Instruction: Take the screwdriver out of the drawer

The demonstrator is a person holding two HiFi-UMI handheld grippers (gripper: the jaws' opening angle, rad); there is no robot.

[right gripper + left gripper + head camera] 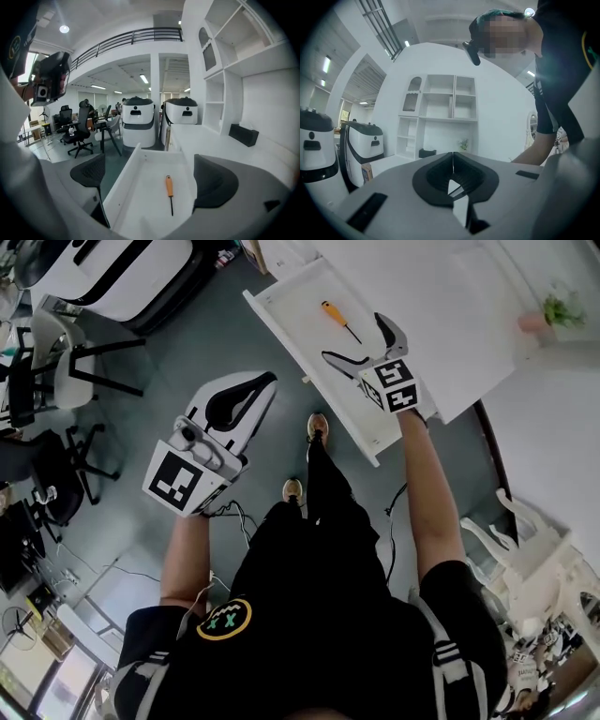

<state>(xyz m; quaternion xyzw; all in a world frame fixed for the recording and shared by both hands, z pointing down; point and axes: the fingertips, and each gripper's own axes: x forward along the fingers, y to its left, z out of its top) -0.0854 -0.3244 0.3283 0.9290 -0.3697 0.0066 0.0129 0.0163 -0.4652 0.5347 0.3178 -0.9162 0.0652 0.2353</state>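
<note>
Screwdriver (pixel 339 321) (pixel 169 189) lies flat on the floor of the open drawer (pixel 281 334) (pixel 123 187), loose, touching neither wall. It runs lengthwise along the drawer and sits closer to the wall on the desk side. Orange smooth handle, thin dark metal shaft; the tip shape is too small to make out.

Drawer is white, shallow and box-shaped with plain flat walls, and it stands out from the edge of the white desk (pixel 450 306) (pixel 206 136). Its near end is cut off behind the right gripper in both views.

Right gripper (pixel 354 337) (pixel 150 178) hovers over the drawer with its jaws wide apart and nothing between them except the drawer floor below. The screwdriver sits nearer the right-hand jaw in the right gripper view, not touched. Pads are dark, ribbed and rounded, and the shell is smooth grey-white.

Left gripper (pixel 267 381) (pixel 453 161) is held over the grey floor (pixel 187 343), well apart from the drawer. Its jaws are closed tip to tip, holding nothing. Same dark ribbed pads.
</note>
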